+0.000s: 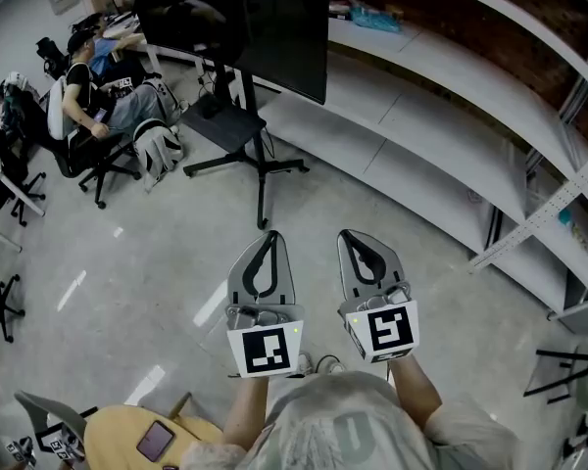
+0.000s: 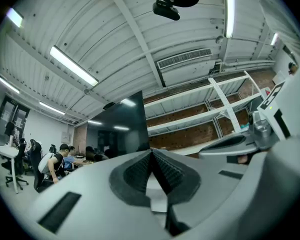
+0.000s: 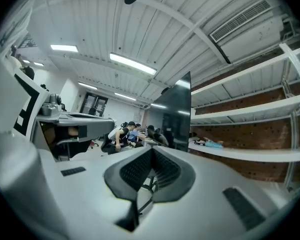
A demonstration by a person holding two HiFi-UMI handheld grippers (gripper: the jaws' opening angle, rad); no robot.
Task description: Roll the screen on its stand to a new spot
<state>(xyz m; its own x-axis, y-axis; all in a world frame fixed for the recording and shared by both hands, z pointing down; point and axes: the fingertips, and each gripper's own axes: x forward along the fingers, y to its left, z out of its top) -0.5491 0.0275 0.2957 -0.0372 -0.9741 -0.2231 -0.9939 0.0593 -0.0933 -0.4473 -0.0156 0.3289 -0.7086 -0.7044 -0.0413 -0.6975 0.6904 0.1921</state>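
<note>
A large dark screen stands on a black wheeled stand a good way ahead of me on the grey floor, by the long white shelves. The screen shows beyond the jaws in the left gripper view, and the screen does so in the right gripper view. My left gripper and right gripper are side by side, low in the head view, well short of the stand. Both are shut with nothing between the pads.
White shelving runs along the right, with a metal rack post leaning across it. A seated person on an office chair is left of the stand. A yellow round table with a phone sits at my lower left.
</note>
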